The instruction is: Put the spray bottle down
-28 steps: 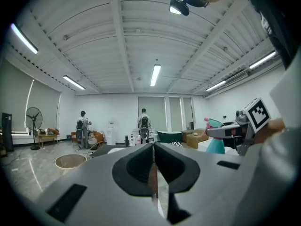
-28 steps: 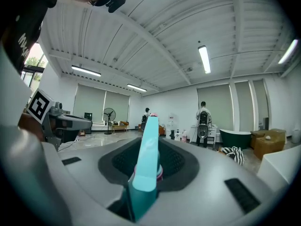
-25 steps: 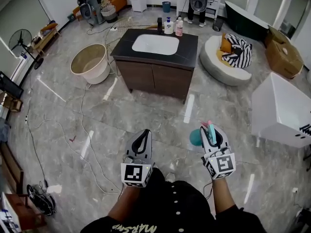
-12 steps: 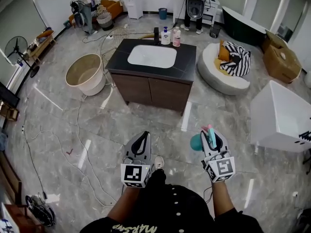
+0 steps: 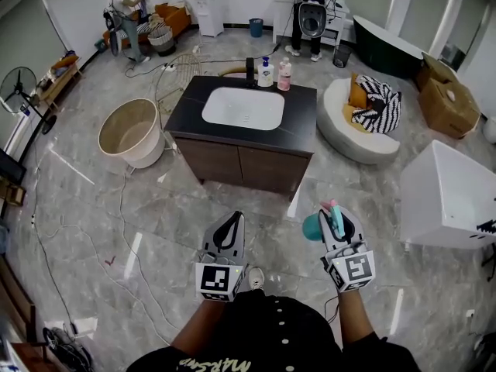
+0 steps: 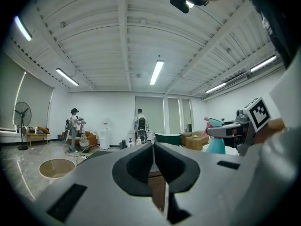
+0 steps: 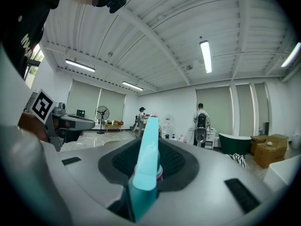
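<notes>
A teal spray bottle (image 5: 312, 225) with a pink nozzle is clamped by its neck in my right gripper (image 5: 335, 212), which is shut on it and held level over the marble floor. In the right gripper view the bottle's teal head (image 7: 146, 160) stands upright between the jaws of that gripper (image 7: 149, 145). My left gripper (image 5: 231, 223) is beside it at the same height, its jaws (image 6: 153, 149) shut with nothing in them. The left gripper view also shows the bottle (image 6: 216, 145) off to the right.
A dark vanity (image 5: 301, 93) with a white sink stands ahead, pump bottles (image 5: 267, 53) at its back edge. A beige round tub (image 5: 132, 134) sits to its left, a white round seat (image 5: 349, 130) and a white bathtub (image 5: 449, 184) to the right. Cables (image 5: 116, 231) trail across the floor. A person (image 5: 124, 6) is far back.
I have walked forward: the vanity has come nearer. Both grippers keep their pose, the right one still shut on the bottle.
</notes>
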`<state>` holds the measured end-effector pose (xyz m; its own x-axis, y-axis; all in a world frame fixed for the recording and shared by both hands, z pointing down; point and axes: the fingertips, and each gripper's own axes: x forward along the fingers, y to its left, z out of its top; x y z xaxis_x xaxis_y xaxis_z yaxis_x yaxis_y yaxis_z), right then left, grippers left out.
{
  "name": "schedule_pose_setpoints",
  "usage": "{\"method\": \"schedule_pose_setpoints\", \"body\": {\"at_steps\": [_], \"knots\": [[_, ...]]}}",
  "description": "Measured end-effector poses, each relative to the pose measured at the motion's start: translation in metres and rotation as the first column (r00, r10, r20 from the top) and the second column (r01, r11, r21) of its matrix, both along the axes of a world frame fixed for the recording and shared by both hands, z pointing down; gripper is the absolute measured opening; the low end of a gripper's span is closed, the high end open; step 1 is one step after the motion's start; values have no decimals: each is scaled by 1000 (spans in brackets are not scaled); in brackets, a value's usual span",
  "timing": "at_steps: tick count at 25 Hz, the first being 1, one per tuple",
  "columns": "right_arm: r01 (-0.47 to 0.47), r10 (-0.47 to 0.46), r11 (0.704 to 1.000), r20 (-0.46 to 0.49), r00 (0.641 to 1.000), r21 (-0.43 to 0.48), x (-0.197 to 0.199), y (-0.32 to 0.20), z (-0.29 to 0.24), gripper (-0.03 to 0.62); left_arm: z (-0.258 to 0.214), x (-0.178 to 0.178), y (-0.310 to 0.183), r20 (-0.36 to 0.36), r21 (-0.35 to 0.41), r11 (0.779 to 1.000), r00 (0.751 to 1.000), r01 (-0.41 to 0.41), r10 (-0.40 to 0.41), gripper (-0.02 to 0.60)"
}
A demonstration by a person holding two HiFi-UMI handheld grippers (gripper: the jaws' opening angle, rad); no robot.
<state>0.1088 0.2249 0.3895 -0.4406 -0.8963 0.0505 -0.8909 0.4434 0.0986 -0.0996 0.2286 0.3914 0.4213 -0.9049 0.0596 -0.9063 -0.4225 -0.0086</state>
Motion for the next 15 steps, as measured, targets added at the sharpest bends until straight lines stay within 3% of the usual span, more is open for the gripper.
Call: {"method": "schedule_pose_setpoints", "body": {"at_steps": [15], "knots": [[-67, 67, 998, 14, 998, -12, -5, -103, 14, 101, 20, -15, -107, 2, -25, 999, 999, -34, 34, 21]]}}
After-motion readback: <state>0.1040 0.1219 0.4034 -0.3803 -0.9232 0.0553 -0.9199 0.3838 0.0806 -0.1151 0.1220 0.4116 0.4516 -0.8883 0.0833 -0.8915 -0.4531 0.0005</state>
